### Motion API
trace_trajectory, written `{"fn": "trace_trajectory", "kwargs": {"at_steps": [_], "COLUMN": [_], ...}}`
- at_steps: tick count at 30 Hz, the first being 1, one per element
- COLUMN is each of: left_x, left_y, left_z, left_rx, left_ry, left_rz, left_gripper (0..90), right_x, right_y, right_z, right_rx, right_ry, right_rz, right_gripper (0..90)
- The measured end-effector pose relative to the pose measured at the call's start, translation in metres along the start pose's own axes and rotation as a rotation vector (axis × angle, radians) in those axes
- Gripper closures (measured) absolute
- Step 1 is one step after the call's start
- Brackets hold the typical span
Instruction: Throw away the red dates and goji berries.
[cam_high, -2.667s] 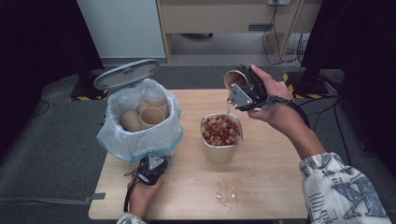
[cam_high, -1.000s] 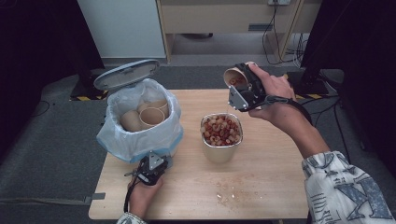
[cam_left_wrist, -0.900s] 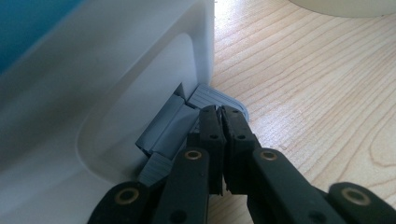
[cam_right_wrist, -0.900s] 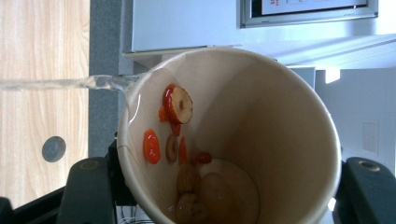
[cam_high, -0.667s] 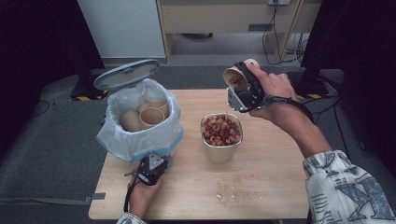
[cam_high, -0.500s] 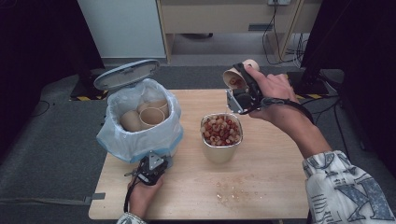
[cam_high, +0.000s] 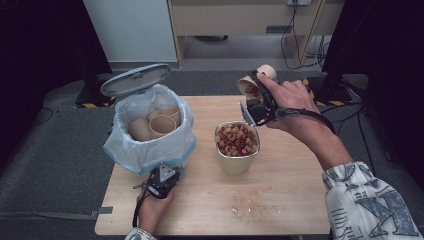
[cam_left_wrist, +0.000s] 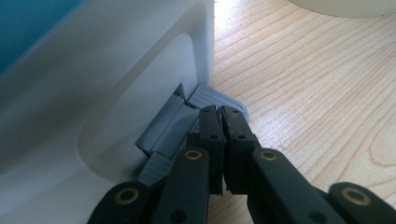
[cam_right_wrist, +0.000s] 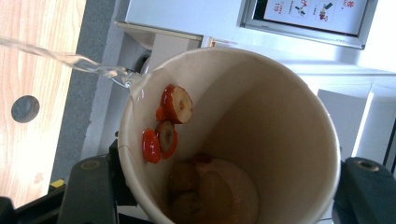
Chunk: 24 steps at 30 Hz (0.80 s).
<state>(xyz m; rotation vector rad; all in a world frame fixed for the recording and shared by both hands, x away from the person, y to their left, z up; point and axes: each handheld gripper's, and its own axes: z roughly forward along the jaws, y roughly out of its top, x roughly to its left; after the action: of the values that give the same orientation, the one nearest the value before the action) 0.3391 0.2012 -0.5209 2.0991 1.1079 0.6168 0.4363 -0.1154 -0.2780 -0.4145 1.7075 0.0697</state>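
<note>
Mid-pour right now. Right tongs (cam_high: 254, 94), upper right of centre in the high view, clenched on a tan paper cup (cam_high: 252, 84) tipped over the metal tub of red and beige snack bits (cam_high: 236, 148). A few pieces clinging inside the cup (cam_right_wrist: 168, 121), so not yet emptied. Left tongs (cam_left_wrist: 219, 126) pinched together, pressing the grey pedal (cam_left_wrist: 205, 95) of the white lined bin (cam_high: 150, 132), lid up, used cups already inside. Left to do: finish tipping, then bin the cup.

Wooden table (cam_high: 295, 200) carries bin (cam_high: 150, 150), steel container (cam_high: 237, 160).

tilted paper cup (cam_right_wrist: 261, 126) gripped; red fruit slices (cam_right_wrist: 176, 103) cling; liquid (cam_right_wrist: 70, 58) streaming
</note>
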Motion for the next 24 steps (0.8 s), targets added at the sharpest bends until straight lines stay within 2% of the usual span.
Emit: {"fn": "trace_trajectory", "kwargs": {"at_steps": [24], "left_x": [0.0], "left_y": [-0.0001], "left_z": [0.0], "left_rx": [0.0], "left_ry": [0.0], "left_rz": [0.001], "left_gripper": [86.9], "right_x": [-0.0044], "right_y": [-0.0054], "right_z": [-0.0001], "right_rx": [0.003], "right_ry": [-0.014], "right_rz": [0.036], "right_gripper": [33.9]}}
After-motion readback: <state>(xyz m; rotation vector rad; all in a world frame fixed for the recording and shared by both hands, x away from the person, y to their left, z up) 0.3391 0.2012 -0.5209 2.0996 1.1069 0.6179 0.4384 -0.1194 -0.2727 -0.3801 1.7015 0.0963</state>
